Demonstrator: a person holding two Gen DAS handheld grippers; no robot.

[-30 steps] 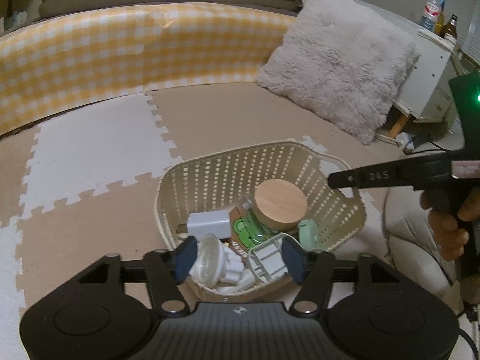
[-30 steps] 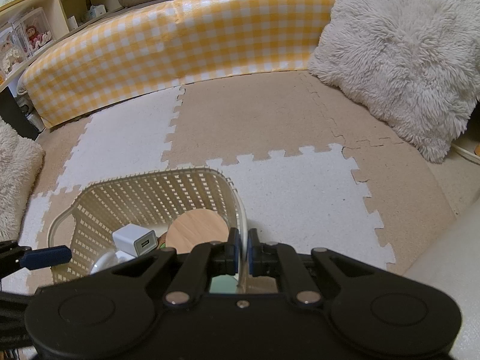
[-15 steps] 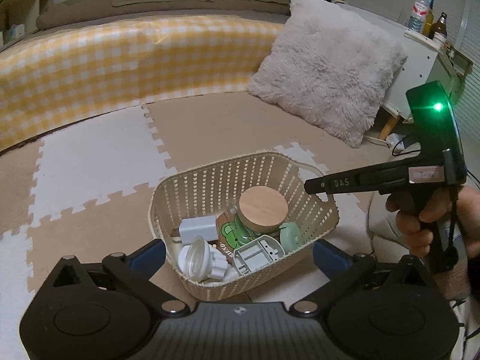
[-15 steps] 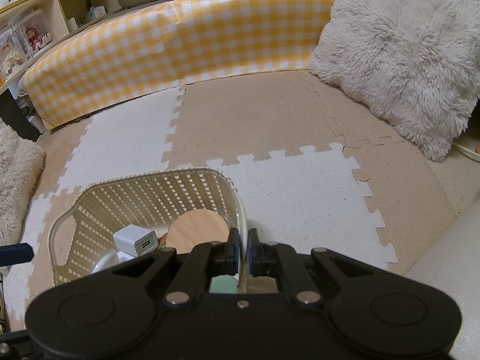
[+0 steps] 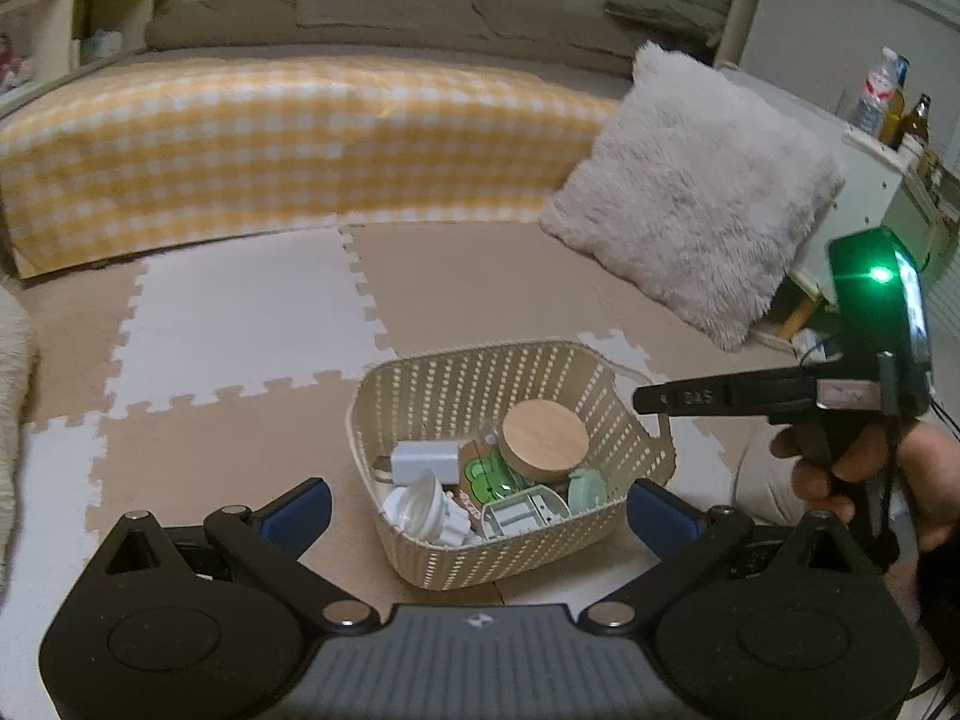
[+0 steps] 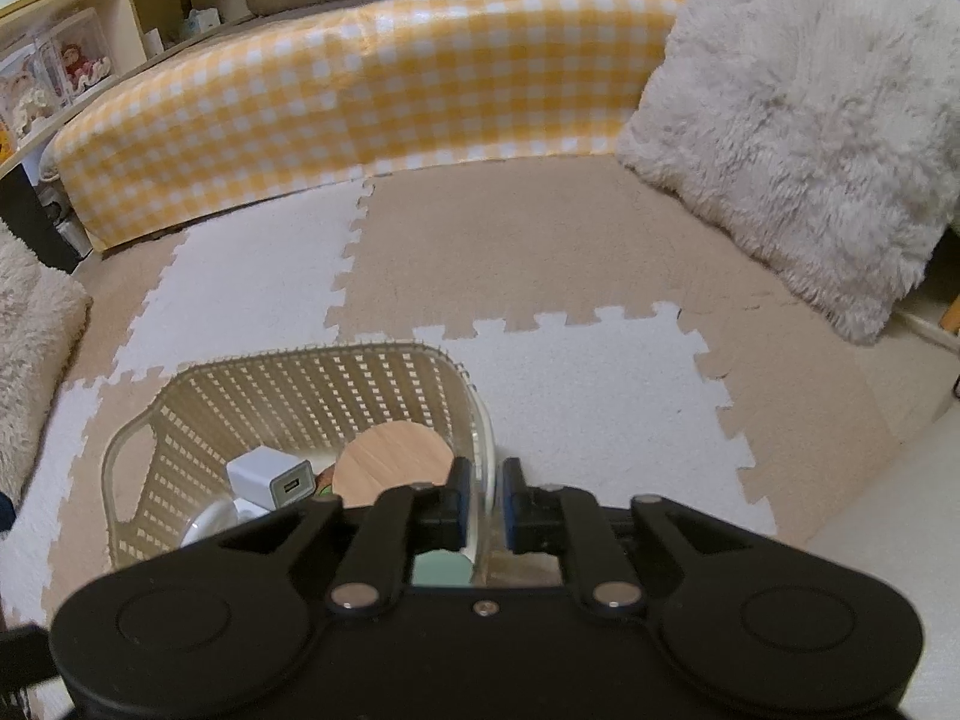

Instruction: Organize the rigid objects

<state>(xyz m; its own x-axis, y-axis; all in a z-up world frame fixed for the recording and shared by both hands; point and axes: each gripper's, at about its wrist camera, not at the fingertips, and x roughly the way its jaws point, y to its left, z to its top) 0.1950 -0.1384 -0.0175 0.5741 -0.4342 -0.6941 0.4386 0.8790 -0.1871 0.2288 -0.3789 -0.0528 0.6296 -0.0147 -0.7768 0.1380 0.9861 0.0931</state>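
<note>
Basket (image 6: pixel 288 378) rim pinched by right hand-held gripper (image 6: pixel 483 501), left hand-held gripper (image 5: pixel 477 510) spread wide, contents partly hidden.

Likely a home living room; checked sofa (image 6: pixel 372 96), foam mats (image 6: pixel 540 240)

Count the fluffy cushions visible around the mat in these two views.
2. One white fluffy cushion leans at the right end of the checkered bumper; a second, beige one lies at the mat's left edge, only partly in view.

The right gripper (image 5: pixel 651 399) finger reads "DAS"
</note>
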